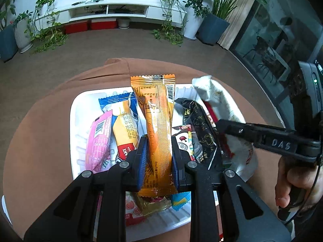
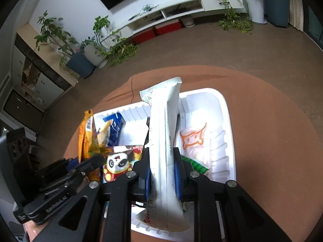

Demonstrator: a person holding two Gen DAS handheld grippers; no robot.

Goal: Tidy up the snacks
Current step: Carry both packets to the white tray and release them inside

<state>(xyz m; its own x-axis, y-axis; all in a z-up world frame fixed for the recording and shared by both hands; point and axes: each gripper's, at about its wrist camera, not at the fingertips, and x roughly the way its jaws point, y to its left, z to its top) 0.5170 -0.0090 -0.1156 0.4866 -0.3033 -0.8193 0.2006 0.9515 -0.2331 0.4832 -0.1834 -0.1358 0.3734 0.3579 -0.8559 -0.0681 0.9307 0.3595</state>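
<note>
Right tongs (image 1: 220,124) — marked "DAS".

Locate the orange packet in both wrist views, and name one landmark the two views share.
Left wrist: the orange packet stands centre frame, clamped in the left gripper, above the white tray.
Right wrist: it shows at left of centre, above the tray's left part, beside the left gripper.
Shared landmark: the white tray on the brown cloth.

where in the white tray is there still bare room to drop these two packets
Bare floor shows at the white tray far right corner, beyond the clear orange-print packet, and a strip along the far wall. The left half around the panda packet is crowded.
</note>
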